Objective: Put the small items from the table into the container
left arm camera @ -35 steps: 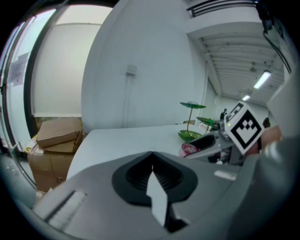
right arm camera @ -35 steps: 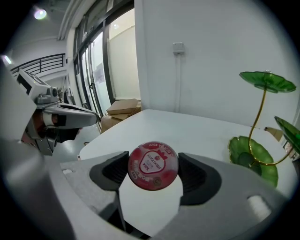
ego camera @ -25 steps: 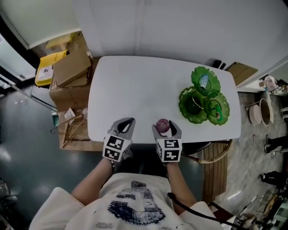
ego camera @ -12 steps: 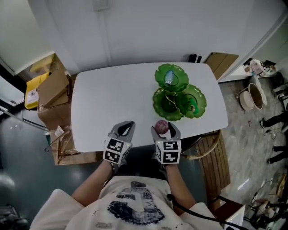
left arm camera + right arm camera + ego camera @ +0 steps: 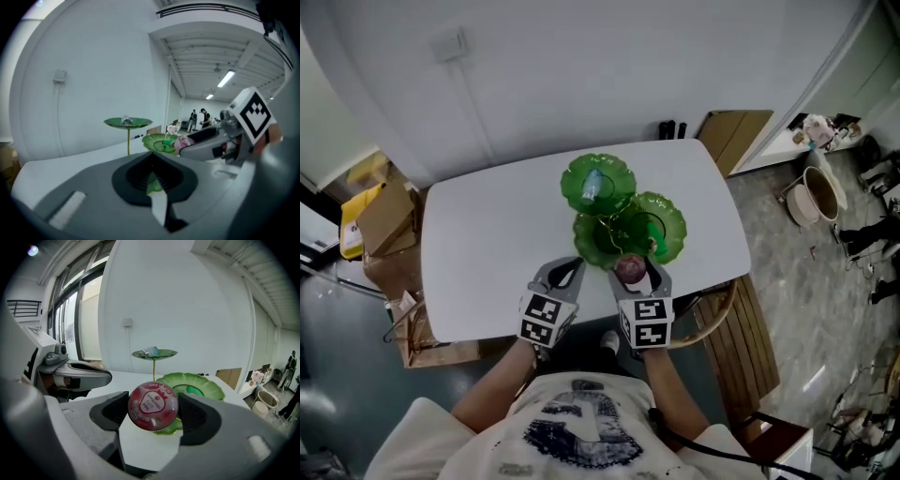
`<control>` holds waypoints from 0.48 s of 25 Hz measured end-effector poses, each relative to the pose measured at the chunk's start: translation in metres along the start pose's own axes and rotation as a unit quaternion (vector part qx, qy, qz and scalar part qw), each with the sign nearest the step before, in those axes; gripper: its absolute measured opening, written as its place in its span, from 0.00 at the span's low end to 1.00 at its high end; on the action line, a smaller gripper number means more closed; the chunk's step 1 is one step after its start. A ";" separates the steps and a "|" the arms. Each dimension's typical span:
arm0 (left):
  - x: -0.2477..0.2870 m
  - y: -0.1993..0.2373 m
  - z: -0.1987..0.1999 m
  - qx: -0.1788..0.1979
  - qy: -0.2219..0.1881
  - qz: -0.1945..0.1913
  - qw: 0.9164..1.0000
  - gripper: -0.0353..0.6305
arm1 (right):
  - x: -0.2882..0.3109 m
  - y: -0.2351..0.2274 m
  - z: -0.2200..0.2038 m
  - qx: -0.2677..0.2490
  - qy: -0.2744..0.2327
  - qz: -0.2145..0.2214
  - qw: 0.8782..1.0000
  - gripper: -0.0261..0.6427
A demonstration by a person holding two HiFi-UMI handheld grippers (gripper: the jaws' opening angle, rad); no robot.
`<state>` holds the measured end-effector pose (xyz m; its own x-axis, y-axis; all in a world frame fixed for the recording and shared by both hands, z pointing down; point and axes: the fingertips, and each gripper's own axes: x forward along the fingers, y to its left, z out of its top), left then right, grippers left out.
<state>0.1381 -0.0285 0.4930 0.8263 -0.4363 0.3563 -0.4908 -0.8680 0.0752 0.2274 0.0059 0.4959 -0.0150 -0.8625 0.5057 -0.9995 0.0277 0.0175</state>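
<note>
A green three-dish leaf stand stands on the white table (image 5: pixel 478 253): a raised top dish (image 5: pixel 597 183) holds a pale wrapped item (image 5: pixel 593 181), and lower dishes (image 5: pixel 664 225) sit beside it. My right gripper (image 5: pixel 631 274) is shut on a round red jelly cup (image 5: pixel 630 268), just before the nearest lower dish. In the right gripper view the cup (image 5: pixel 153 406) sits gripped between both pads, with the top dish (image 5: pixel 154 353) and a lower dish (image 5: pixel 192 386) beyond. My left gripper (image 5: pixel 564 274) is shut and empty, left of the right one; its jaws (image 5: pixel 152 177) meet.
Cardboard boxes (image 5: pixel 380 220) and a yellow item (image 5: pixel 354 204) stand left of the table. A wooden chair (image 5: pixel 727 319) sits at the table's right front. Two small dark objects (image 5: pixel 672 129) sit at the far edge. A pot (image 5: pixel 820 192) stands on the floor at right.
Both grippers have moved toward the green stand, which now lies just ahead of them. The right gripper still holds the red cup; the left stays shut.
</note>
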 end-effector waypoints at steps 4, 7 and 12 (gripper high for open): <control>0.030 -0.012 0.014 0.003 0.005 -0.002 1.000 0.04 | 0.002 -0.033 0.008 -0.003 -0.008 0.002 1.000 0.53; 0.050 -0.019 0.020 0.001 0.007 0.001 1.000 0.04 | 0.005 -0.056 0.010 -0.005 -0.008 0.007 1.000 0.53; 0.080 -0.026 0.030 -0.013 -0.010 0.016 1.000 0.04 | 0.011 -0.084 0.011 -0.012 -0.008 0.019 1.000 0.53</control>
<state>0.2253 -0.0477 0.4921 0.8159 -0.4681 0.3395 -0.5230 -0.8478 0.0880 0.3113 -0.0114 0.4911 -0.0536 -0.8683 0.4931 -0.9971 0.0729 0.0200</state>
